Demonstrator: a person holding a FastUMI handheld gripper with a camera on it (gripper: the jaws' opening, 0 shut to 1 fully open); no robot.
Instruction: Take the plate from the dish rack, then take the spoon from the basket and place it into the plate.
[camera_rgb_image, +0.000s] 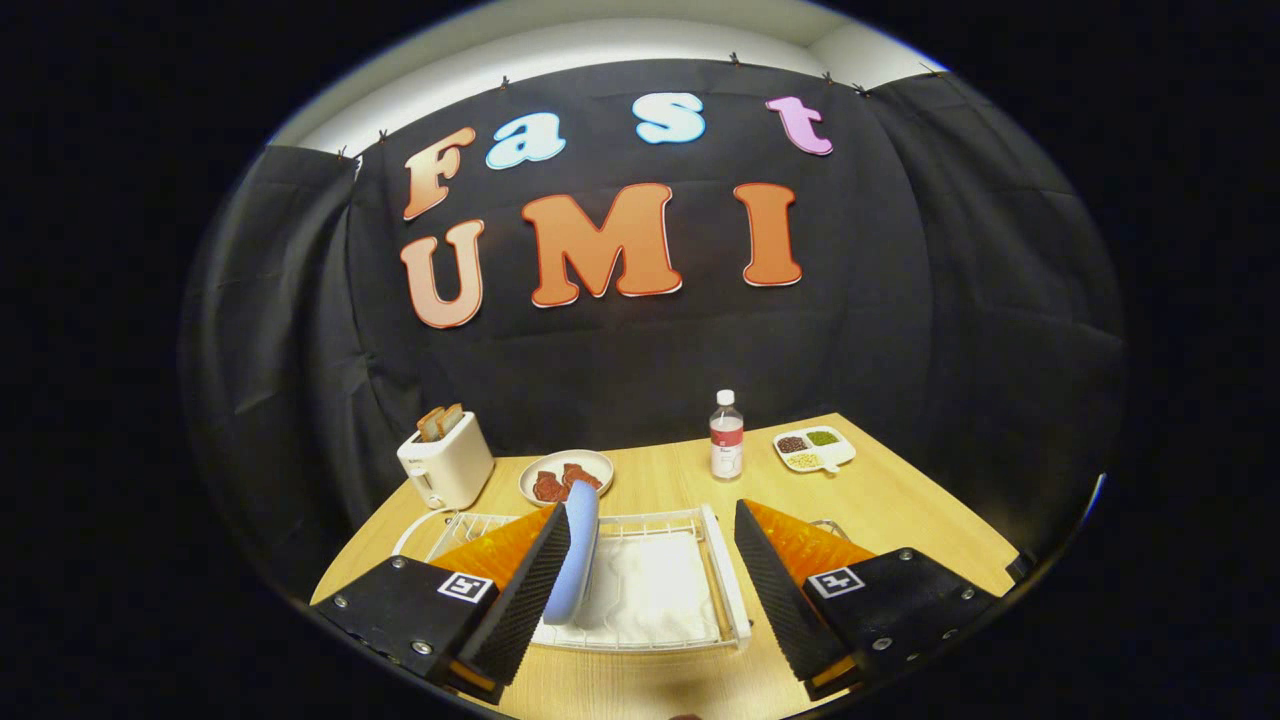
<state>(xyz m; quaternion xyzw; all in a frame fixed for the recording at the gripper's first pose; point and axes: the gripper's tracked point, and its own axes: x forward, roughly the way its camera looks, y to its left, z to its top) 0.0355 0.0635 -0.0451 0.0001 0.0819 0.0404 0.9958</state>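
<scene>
Plate (573, 560), blue, is stood on edge in the white dish rack (735, 590), touching the left finger; the gripper (650, 580) is held wide; stiff, likely slippery and breakable; its upper rim is best pinched.

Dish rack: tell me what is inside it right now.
The dish rack holds a blue plate standing on edge against the open gripper's left finger, over a white liner. The fingers cover the rack's left end and whatever lies beside its right side.

sharp, evenly lit, strong fisheye bending at edges.
</scene>
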